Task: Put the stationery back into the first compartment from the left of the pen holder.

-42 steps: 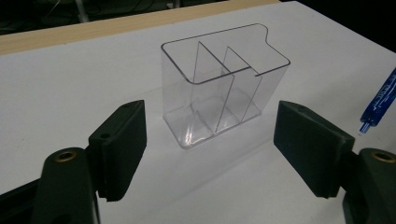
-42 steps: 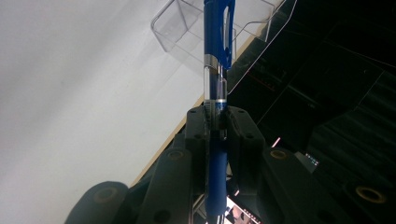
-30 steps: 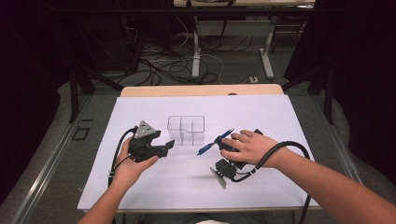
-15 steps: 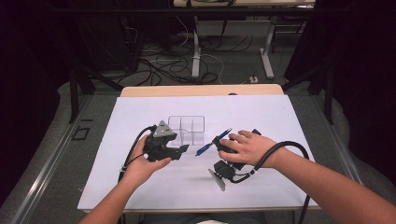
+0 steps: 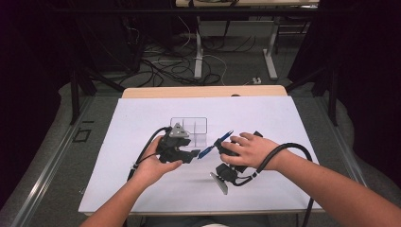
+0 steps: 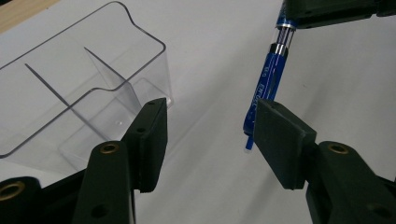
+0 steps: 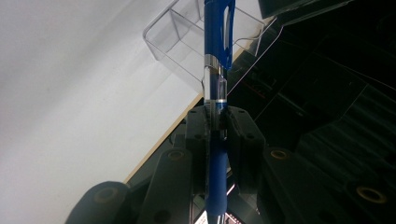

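A blue pen (image 5: 213, 146) is clamped near its middle in my right gripper (image 5: 222, 144), which is shut on it; in the right gripper view the pen (image 7: 217, 37) rises straight out from between the jaws of the right gripper (image 7: 215, 135). My left gripper (image 5: 194, 153) points at the pen's free lower end. In the left gripper view that pen (image 6: 266, 79) end lies just inside the right-hand pad, far from the other pad. The left gripper (image 6: 210, 135) has just been closing its jaws, and they still stand open. A clear divided box (image 5: 189, 126) stands just behind it.
A white sheet (image 5: 142, 189) covers the table, with its wooden far edge (image 5: 203, 91) showing. The clear box (image 6: 70, 93) has several empty compartments and sits close to the left jaw. Cables trail from both grippers toward the near edge.
My left gripper has moved right across the sheet, from left of the box up to the pen's end, and its jaws are narrower. The right hand and pen have stayed put.
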Demonstrator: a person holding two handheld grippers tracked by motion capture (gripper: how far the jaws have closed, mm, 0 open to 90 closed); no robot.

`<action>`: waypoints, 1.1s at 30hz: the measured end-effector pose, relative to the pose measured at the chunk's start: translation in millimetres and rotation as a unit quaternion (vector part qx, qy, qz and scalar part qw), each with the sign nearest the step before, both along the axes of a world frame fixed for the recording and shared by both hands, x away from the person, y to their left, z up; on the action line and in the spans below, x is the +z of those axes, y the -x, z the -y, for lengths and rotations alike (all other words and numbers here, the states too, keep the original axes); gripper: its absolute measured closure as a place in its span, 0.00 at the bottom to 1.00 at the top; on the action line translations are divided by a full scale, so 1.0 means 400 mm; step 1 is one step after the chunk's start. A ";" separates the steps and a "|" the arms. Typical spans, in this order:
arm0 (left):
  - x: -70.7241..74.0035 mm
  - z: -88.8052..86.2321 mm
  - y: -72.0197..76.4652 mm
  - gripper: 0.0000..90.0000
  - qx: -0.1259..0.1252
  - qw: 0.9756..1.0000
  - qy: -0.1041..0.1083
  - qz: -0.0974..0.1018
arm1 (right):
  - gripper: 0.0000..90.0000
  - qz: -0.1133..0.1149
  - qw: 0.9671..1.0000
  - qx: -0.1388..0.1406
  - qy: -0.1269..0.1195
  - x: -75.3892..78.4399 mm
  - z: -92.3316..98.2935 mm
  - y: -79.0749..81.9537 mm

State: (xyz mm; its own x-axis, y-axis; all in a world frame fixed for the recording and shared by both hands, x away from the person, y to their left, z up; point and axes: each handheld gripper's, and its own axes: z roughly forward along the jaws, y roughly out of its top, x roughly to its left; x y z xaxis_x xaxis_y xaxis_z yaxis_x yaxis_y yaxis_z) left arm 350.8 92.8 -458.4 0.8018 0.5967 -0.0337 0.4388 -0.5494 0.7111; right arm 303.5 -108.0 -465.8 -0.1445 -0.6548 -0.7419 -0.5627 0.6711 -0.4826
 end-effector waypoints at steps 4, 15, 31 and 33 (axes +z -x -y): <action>0.001 0.018 -0.001 0.52 -0.016 1.000 -0.006 -0.009 | 0.88 -0.001 1.000 0.002 0.000 -0.004 -0.001 0.002; -0.007 0.074 -0.008 0.59 -0.054 0.998 -0.034 -0.024 | 0.88 0.003 1.000 0.006 0.002 -0.009 -0.003 0.006; -0.004 0.109 -0.005 0.81 -0.085 0.994 -0.072 -0.017 | 0.88 0.006 1.000 0.016 0.013 -0.013 -0.020 0.015; -0.003 0.111 -0.004 0.84 -0.088 0.993 -0.083 -0.014 | 0.88 0.002 1.000 0.014 0.007 -0.016 -0.020 0.017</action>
